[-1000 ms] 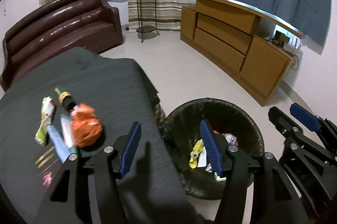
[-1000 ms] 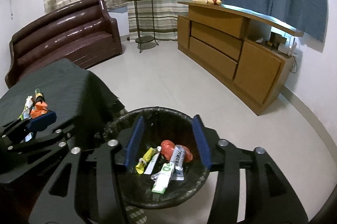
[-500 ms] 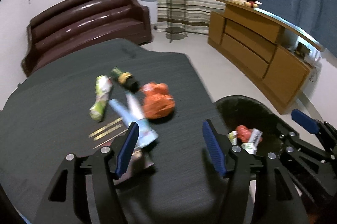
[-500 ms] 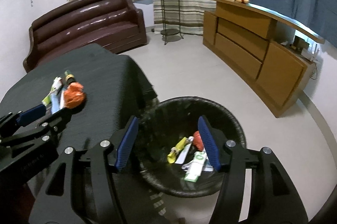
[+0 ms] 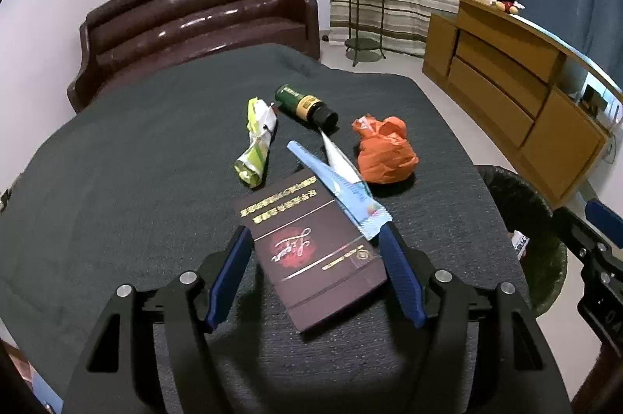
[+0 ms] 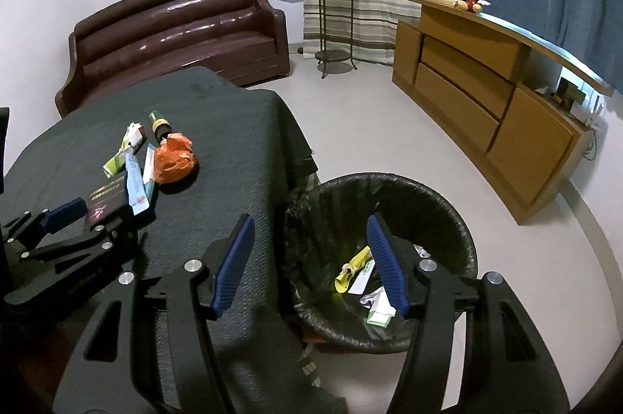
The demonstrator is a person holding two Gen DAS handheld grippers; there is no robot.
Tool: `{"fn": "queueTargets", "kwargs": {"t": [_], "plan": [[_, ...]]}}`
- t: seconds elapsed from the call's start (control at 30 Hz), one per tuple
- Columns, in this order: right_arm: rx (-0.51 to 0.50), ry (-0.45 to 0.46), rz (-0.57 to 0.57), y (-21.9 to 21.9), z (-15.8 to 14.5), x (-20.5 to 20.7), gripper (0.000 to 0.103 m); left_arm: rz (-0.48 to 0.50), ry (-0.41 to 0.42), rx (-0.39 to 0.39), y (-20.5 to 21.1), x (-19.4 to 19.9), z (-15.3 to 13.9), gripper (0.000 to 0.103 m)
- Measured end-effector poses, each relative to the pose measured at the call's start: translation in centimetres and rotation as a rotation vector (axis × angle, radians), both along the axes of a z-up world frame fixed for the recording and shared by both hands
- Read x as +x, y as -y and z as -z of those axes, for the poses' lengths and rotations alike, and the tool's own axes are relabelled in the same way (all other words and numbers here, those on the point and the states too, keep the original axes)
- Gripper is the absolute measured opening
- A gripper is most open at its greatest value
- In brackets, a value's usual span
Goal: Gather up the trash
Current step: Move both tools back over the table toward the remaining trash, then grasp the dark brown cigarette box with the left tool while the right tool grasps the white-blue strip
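Left wrist view alone shows the left gripper (image 5: 311,254), jaws just widened, straddling a glossy maroon booklet (image 5: 311,250) unpressed; beyond lies a crumpled orange plastic bag (image 5: 385,153). Right gripper (image 6: 309,258), open and empty, frames the black-lined bin (image 6: 428,215) holding wrappers.

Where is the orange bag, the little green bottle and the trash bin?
orange bag (image 5: 385,151): left wrist view, middle of the crumpled plastic.
green bottle (image 5: 301,103): left wrist view, on its yellow label.
trash bin (image 6: 436,203): right wrist view, on the inner far wall of its black liner.
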State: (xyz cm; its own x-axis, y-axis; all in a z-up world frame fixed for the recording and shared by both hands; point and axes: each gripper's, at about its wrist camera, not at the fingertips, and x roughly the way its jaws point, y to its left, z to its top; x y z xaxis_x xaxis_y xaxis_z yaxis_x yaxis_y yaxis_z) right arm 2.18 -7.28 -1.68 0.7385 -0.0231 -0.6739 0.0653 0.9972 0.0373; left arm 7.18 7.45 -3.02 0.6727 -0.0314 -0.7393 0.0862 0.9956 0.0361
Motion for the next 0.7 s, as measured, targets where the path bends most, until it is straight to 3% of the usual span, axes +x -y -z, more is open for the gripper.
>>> {"fn": "queueTargets", "kwargs": {"t": [0.27, 0.47, 0.7], "plan": [[0.004, -0.003, -0.001, 0.0, 0.1, 0.0, 0.059, -0.003, 0.007, -0.013, -0.4, -0.3, -0.4, 0.067], [0.015, -0.009, 0.003, -0.2, 0.4, 0.0, 0.059, -0.006, -0.009, 0.019, 0.3, -0.1, 0.3, 0.072], [0.017, -0.013, -0.005, 0.0, 0.5, 0.1, 0.059, -0.017, -0.041, -0.009, -1.6, -0.2, 0.7, 0.072]]}}
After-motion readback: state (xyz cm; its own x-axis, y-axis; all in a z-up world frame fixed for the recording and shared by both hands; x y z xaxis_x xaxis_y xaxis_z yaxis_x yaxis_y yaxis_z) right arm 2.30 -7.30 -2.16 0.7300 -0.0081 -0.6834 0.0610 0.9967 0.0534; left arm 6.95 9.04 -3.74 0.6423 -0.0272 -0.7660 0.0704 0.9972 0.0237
